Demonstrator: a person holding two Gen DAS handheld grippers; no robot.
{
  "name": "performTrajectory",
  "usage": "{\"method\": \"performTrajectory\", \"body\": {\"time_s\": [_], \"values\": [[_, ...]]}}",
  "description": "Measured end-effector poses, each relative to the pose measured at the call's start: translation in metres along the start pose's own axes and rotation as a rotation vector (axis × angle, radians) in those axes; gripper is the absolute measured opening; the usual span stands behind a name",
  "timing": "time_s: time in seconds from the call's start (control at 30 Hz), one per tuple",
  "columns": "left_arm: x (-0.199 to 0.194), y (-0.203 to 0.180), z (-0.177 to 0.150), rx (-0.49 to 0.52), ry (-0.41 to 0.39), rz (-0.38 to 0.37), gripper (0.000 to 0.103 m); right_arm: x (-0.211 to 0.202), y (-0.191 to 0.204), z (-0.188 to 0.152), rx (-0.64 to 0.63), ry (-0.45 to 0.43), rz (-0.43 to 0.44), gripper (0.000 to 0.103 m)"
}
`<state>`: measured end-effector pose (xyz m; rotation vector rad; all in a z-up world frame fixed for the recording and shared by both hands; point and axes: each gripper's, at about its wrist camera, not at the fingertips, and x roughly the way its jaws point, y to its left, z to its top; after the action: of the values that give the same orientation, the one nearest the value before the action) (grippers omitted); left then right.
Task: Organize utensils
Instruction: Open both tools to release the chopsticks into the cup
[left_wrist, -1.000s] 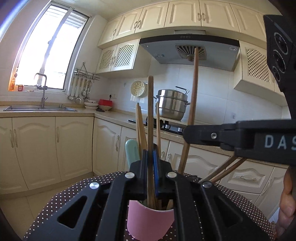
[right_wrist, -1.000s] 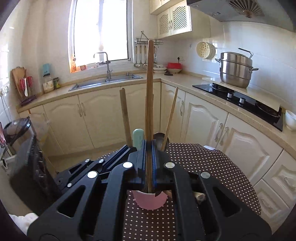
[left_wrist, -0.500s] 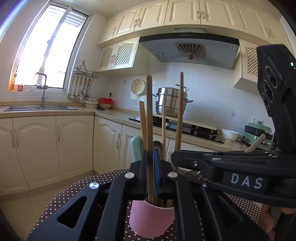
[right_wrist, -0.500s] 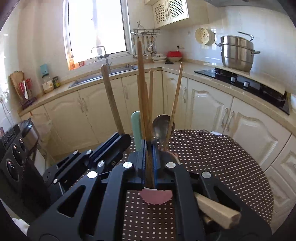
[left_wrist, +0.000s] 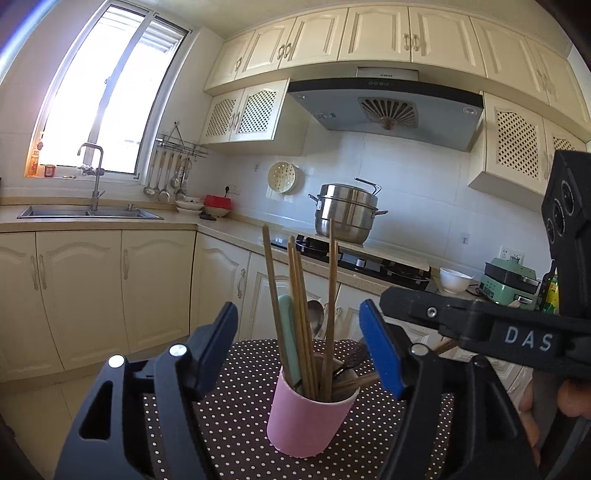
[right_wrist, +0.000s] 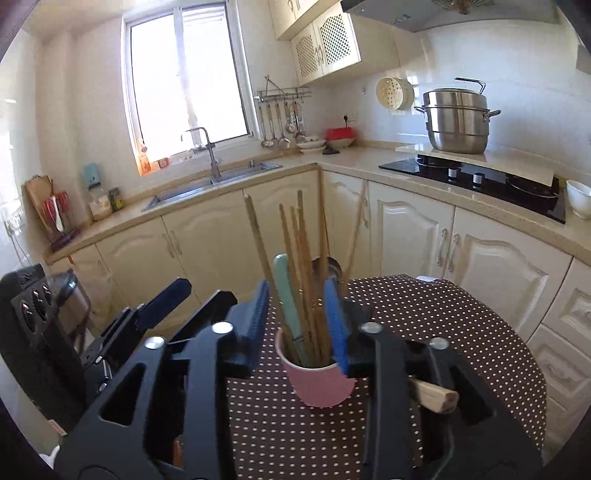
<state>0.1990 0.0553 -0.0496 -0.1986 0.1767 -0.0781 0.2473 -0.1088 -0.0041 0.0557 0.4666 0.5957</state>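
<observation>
Opening wide over a brown tablecloth with white dots (left_wrist: 236, 417), the left gripper (left_wrist: 299, 339) frames a pink paper cup (left_wrist: 306, 421) holding brown wooden chopsticks (left_wrist: 295, 306), a pale green handle (left_wrist: 288, 332) and a steel spoon (left_wrist: 316, 319); its blue-padded jaws are spreading with nothing pressed between them, the chopsticks standing free in the cup. The release step looks done on this side.

Seen from the right wrist, the right gripper (right_wrist: 299, 314) is also parting its jaws, the chopstick bundle rising between the pads but apparently untouched. A light wooden stick end (right_wrist: 434, 397) lies on the cloth beside the cup, partly hidden under the gripper's frame. The next move likely calls for backing both tools clear without knocking the cup, then collecting that loose stick
</observation>
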Motion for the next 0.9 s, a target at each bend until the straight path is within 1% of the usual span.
{"method": "performTrajectory", "body": {"time_s": [0.03, 0.17, 0.2, 0.23, 0.27, 0.3, 0.33, 0.37, 0.43, 0.53, 0.57, 0.6, 0.63, 0.67, 0.7, 0.8, 0.87, 0.9], "values": [[-0.004, 0.000, 0.001, -0.003, 0.007, -0.002, 0.071, -0.005, -0.001, 0.000, 0.018, -0.007, 0.028, 0.048], [-0.016, -0.005, 0.003, 0.012, 0.031, 0.020, 0.072, -0.012, -0.002, 0.003, 0.047, -0.033, 0.046, 0.051], [-0.019, -0.006, 0.003, 0.016, 0.038, 0.029, 0.072, -0.012, -0.004, 0.003, 0.067, -0.038, 0.065, 0.051], [-0.021, -0.006, 0.003, 0.017, 0.046, 0.035, 0.072, -0.010, -0.008, 0.004, 0.097, -0.034, 0.105, 0.051], [-0.022, -0.006, 0.004, 0.014, 0.051, 0.039, 0.072, -0.007, -0.013, 0.004, 0.140, -0.023, 0.166, 0.050], [-0.024, -0.005, 0.004, 0.008, 0.058, 0.048, 0.072, -0.007, -0.015, 0.005, 0.165, -0.020, 0.193, 0.040], [-0.025, -0.004, 0.004, 0.003, 0.065, 0.055, 0.072, -0.006, -0.017, 0.005, 0.176, -0.029, 0.192, 0.030], [-0.025, -0.003, 0.005, -0.002, 0.080, 0.060, 0.072, -0.005, -0.016, 0.005, 0.167, -0.026, 0.156, 0.023], [-0.026, 0.000, 0.005, -0.011, 0.089, 0.075, 0.072, -0.003, -0.013, 0.005, 0.151, -0.010, 0.153, 0.021], [-0.026, 0.000, 0.007, -0.013, 0.095, 0.080, 0.072, 0.000, -0.012, 0.006, 0.153, -0.004, 0.157, 0.023], [-0.025, 0.001, 0.007, -0.012, 0.102, 0.086, 0.072, 0.002, -0.012, 0.007, 0.157, 0.002, 0.156, 0.032], [-0.023, 0.001, 0.007, -0.013, 0.108, 0.091, 0.072, 0.002, -0.011, 0.007, 0.146, 0.005, 0.144, 0.063], [-0.022, 0.002, 0.006, -0.015, 0.114, 0.095, 0.072, 0.002, -0.009, 0.007, 0.123, -0.003, 0.118, 0.069], [-0.020, 0.003, 0.006, -0.019, 0.120, 0.094, 0.072, 0.002, -0.006, 0.008, 0.090, -0.015, 0.088, 0.068], [-0.018, 0.004, 0.006, -0.023, 0.125, 0.091, 0.072, 0.002, -0.005, 0.009, 0.078, -0.011, 0.079, 0.068], [-0.013, 0.005, 0.002, -0.034, 0.140, 0.086, 0.072, 0.002, -0.011, 0.013, 0.119, -0.017, 0.129, 0.070], [-0.010, 0.006, 0.002, -0.038, 0.144, 0.077, 0.072, 0.000, -0.014, 0.017, 0.137, -0.031, 0.135, 0.077], [-0.009, 0.005, 0.001, -0.042, 0.144, 0.076, 0.072, -0.001, -0.015, 0.020, 0.136, -0.041, 0.142, 0.078]]}}
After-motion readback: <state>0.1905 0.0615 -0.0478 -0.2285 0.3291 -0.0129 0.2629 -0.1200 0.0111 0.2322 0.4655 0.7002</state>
